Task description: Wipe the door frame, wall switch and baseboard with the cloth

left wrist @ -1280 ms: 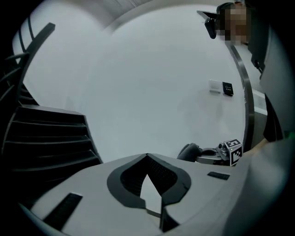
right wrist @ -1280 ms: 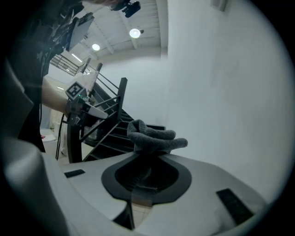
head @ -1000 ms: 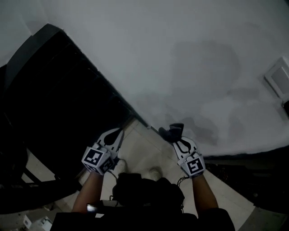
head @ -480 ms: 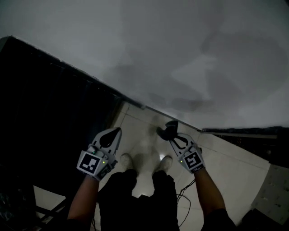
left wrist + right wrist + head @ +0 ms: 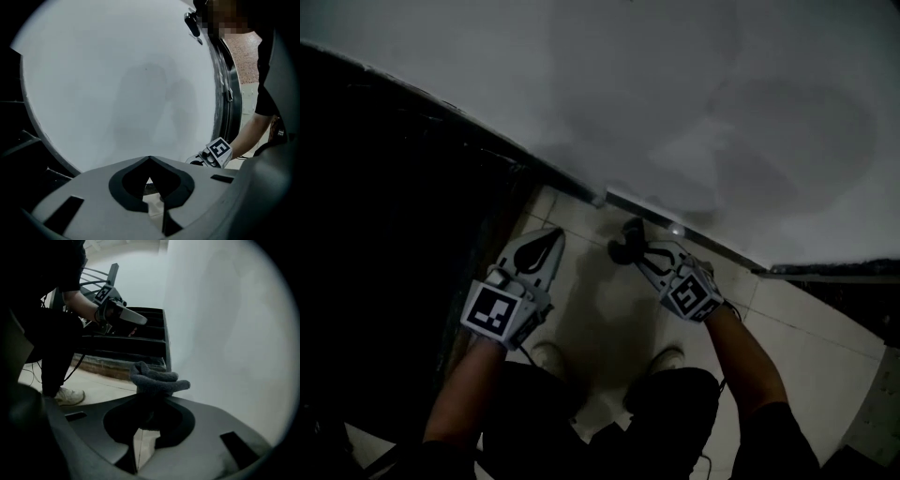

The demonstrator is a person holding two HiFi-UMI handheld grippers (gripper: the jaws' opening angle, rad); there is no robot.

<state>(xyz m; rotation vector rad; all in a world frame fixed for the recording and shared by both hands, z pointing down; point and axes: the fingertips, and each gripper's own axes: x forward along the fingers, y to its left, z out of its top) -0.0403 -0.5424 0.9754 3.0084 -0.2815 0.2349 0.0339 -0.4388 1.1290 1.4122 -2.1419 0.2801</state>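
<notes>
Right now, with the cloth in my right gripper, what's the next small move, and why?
Probably ease the right gripper forward until the cloth presses the baseboard: its fingers are clamped on the cloth, which appears just short of it.

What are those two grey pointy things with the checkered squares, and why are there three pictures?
They are grabbing tools, and a person holds one in each hand. The head view comes from a camera on the person's head. It looks down at the tiled floor, a white wall and the person's shoes. The other two pictures come from small cameras riding on the tools.

The right gripper has its fingers pinched on a dark grey cloth. It is close to the dark baseboard at the bottom of the wall. The left gripper has its fingers closed with nothing in them. The squares sit on cubes that are part of each tool.
</notes>
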